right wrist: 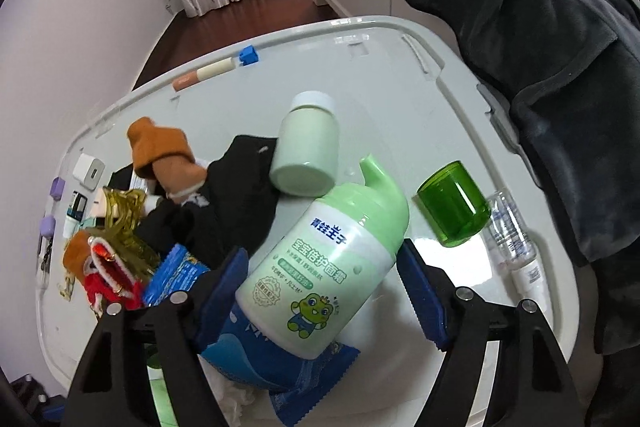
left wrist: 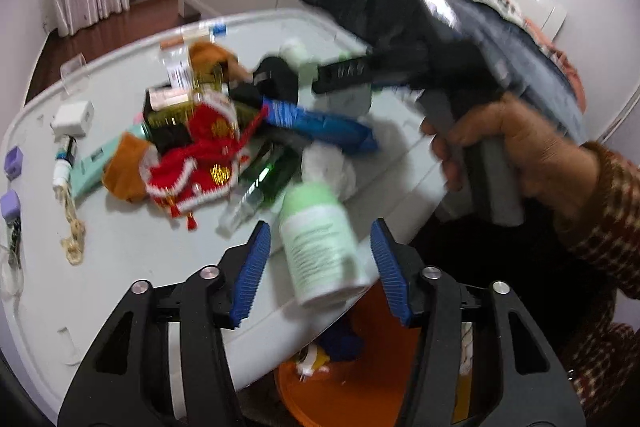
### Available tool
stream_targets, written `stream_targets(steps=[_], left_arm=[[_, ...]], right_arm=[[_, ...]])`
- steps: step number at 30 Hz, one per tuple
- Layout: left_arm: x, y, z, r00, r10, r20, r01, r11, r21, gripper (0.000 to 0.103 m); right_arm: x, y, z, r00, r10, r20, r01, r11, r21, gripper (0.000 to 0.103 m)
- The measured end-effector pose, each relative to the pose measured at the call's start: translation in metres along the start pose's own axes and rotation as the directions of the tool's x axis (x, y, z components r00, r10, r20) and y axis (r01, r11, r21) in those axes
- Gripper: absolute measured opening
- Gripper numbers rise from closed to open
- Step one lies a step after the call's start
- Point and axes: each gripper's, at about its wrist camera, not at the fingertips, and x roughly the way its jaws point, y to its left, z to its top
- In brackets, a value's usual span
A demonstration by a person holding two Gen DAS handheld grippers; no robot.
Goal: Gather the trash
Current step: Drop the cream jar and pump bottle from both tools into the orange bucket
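In the left wrist view a pale green bottle (left wrist: 316, 247), blurred, sits loose between the blue pads of my left gripper (left wrist: 320, 223), which stands open with a gap on each side. Bottle and gripper are over the table's near edge, above an orange bin (left wrist: 360, 395). In the right wrist view my right gripper (right wrist: 323, 247) is shut on a green and white frog-print bottle (right wrist: 320, 275) lying tilted on a blue packet (right wrist: 256, 359). A smaller pale green jar (right wrist: 306, 151) rests against its spout. A person's hand (left wrist: 512, 155) holds the right gripper (left wrist: 288, 79) over the pile.
The white table top (right wrist: 360, 75) carries a pile of black cloth (right wrist: 224, 203), brown socks (right wrist: 160, 151), a red pouch (left wrist: 192, 167), a green clear cap (right wrist: 454, 203) and a small spray bottle (right wrist: 512, 231). Dark clothing (right wrist: 520, 47) hangs over the right edge.
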Motion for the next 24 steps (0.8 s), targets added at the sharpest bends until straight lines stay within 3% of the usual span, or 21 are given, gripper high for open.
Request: stream_targets(steps=[4,7,8,9,11,19,24], left_arm=[[0.03,-0.007,0.0,0.997,0.041,-0.072,-0.041,0.999,0.006,0.065],[0.047,-0.015,0.003,0.992,0.082,-0.097,-0.079,0.996,0.032,0.065],[0.054,-0.016,0.004,0.989,0.101,-0.107,-0.098,0.994,0.039,0.062],[0.058,-0.017,0.004,0.986,0.116,-0.118,-0.112,0.993,0.044,0.049],[0.062,-0.017,0.005,0.984,0.13,-0.124,-0.127,0.991,0.034,0.048],[0.028,-0.022,-0.015,0.989,0.128,-0.073,-0.132,0.99,-0.052,0.048],[0.003,-0.044,-0.055,0.991,0.092,-0.096,-0.103,0.988,-0.114,0.048]], right_arm=[[-0.003,0.002,0.0,1.0,0.003,0.02,-0.002,1.0,-0.021,0.075],[-0.011,0.003,-0.002,0.999,0.0,0.042,0.002,0.999,-0.045,0.075],[-0.014,0.004,-0.003,0.999,-0.002,0.049,0.005,0.998,-0.058,0.075],[-0.014,0.005,-0.002,0.999,-0.003,0.055,0.007,0.998,-0.067,0.075],[-0.02,0.006,-0.005,0.998,-0.007,0.069,0.013,0.996,-0.085,0.075],[-0.065,-0.003,-0.028,0.992,0.045,0.115,-0.031,0.992,-0.124,0.075],[-0.104,0.004,-0.089,0.988,0.139,0.062,-0.122,0.969,-0.216,0.075]])
